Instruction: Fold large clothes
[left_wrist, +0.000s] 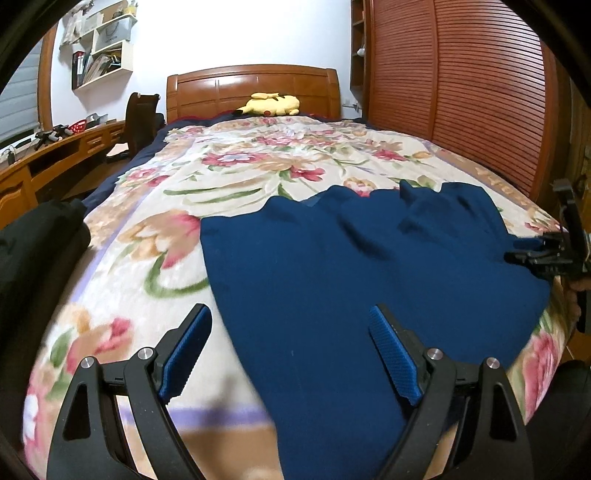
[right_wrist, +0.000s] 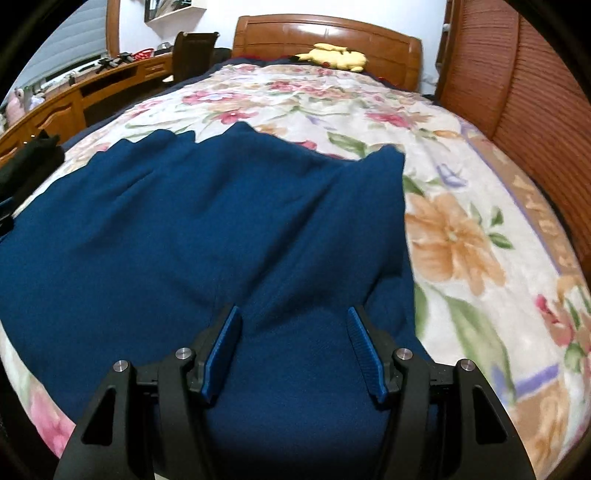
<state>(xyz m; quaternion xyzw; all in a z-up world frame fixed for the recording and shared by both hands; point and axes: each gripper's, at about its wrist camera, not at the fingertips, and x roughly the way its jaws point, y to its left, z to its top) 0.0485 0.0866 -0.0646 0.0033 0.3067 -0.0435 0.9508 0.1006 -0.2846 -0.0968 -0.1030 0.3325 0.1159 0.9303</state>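
Note:
A large dark blue garment (left_wrist: 332, 266) lies spread on the floral bedspread (left_wrist: 229, 173), near the foot of the bed. My left gripper (left_wrist: 290, 325) is open and empty, hovering over the garment's near left edge. My right gripper (right_wrist: 293, 325) is open and empty above the garment (right_wrist: 207, 229), near its right part; it also shows at the right edge of the left wrist view (left_wrist: 517, 257). The garment's far edge is wrinkled and uneven.
A yellow plush toy (left_wrist: 269, 104) lies by the wooden headboard (left_wrist: 255, 88). A slatted wooden wardrobe (left_wrist: 461, 85) stands along the right side. A wooden desk (left_wrist: 55, 155) and chair (left_wrist: 142, 118) stand left. Dark fabric (left_wrist: 33, 236) is at the left edge.

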